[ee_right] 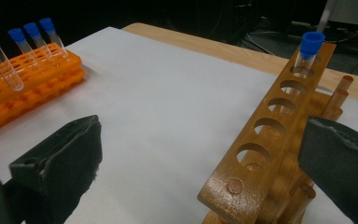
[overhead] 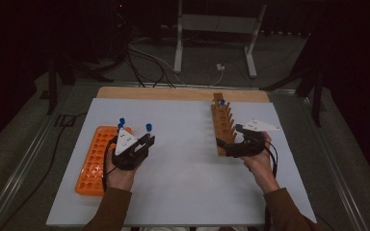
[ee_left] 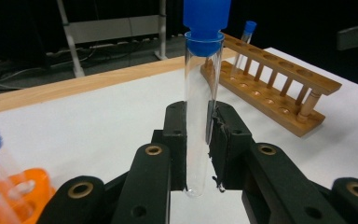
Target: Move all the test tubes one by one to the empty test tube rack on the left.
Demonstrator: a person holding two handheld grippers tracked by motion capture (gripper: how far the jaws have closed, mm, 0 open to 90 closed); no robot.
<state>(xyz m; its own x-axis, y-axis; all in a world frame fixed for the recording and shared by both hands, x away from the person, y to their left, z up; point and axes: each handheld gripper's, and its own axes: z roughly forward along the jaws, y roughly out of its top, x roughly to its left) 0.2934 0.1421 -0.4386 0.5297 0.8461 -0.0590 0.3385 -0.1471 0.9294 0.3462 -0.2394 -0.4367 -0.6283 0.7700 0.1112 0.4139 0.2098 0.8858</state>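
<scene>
Orange rack (overhead: 95,161), three capped tubes; wooden rack (overhead: 223,126), one.

In the left gripper view the clear tube's (ee_left: 197,116) blue cap (ee_left: 207,21) runs off the top edge, and the orange rack (ee_left: 25,193) is cropped at the lower left. From above, we can't count the wooden rack's (overhead: 223,126) holes; its near end seems hidden behind the right gripper (overhead: 226,146).
</scene>
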